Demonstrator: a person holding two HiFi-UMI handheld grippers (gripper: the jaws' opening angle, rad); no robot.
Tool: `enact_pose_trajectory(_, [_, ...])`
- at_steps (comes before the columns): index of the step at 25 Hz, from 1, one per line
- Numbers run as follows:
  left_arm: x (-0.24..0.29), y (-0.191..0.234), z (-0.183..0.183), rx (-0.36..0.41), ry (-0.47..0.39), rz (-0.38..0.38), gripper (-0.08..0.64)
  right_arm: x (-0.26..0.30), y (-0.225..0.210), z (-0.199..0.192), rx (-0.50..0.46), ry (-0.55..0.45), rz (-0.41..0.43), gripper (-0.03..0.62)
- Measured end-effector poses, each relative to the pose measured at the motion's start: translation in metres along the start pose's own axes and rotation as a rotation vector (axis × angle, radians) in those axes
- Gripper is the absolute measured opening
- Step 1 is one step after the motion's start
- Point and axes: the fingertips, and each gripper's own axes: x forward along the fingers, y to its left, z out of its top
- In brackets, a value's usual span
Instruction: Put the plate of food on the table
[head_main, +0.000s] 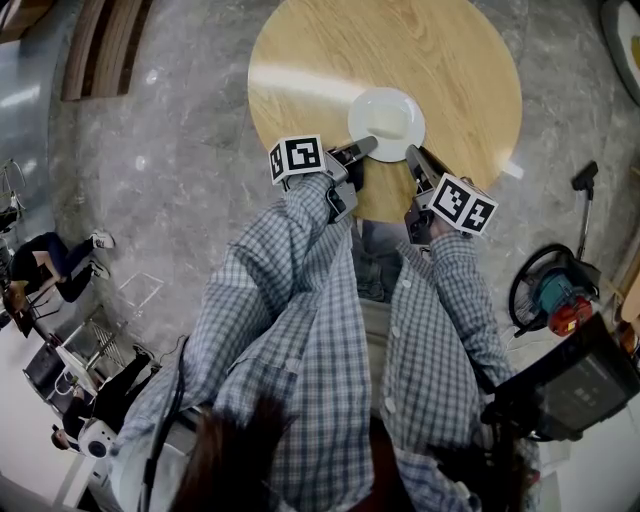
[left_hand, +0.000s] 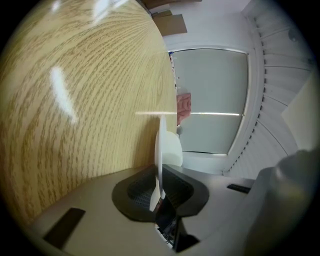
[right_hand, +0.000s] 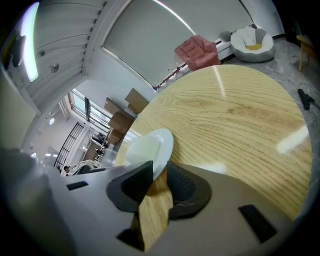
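A white plate (head_main: 386, 122) with a pale block of food (right_hand: 142, 148) is over the near part of the round wooden table (head_main: 440, 50); I cannot tell whether it rests on the wood. My left gripper (head_main: 362, 150) is shut on the plate's near-left rim, which shows edge-on (left_hand: 160, 150) between the jaws (left_hand: 161, 192). My right gripper (head_main: 411, 154) is at the near-right rim. There the plate (right_hand: 159, 145) reaches in between the jaws (right_hand: 156, 177), which stand apart with table wood showing in the gap.
The table edge (head_main: 380, 212) is just in front of the person's body. A marble floor surrounds the table. Tools and a hose (head_main: 553, 288) lie at the right and seated people (head_main: 50, 262) are at the left. A pink armchair (right_hand: 197, 50) stands beyond the table.
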Motion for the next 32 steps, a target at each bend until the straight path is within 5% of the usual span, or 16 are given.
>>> enact_pose_trajectory(17, [0.006,0.004,0.002,0.015,0.016,0.034,0.032,-0.004,-0.009,-0.005,-0.117,0.030,-0.028,0.095])
enact_pose_trajectory(20, [0.007,0.004,0.000,0.007,0.017,0.034,0.032,-0.012,-0.006,-0.011,-0.315,0.058,-0.068,0.095])
enact_pose_trajectory(25, [0.008,0.005,-0.001,0.007,0.019,0.034,0.032,-0.020,0.019,-0.024,-0.875,0.129,-0.146,0.095])
enact_pose_trajectory(32, [0.009,0.004,0.000,0.006,0.025,0.032,0.032,-0.005,0.044,-0.050,-1.454,0.251,-0.168,0.095])
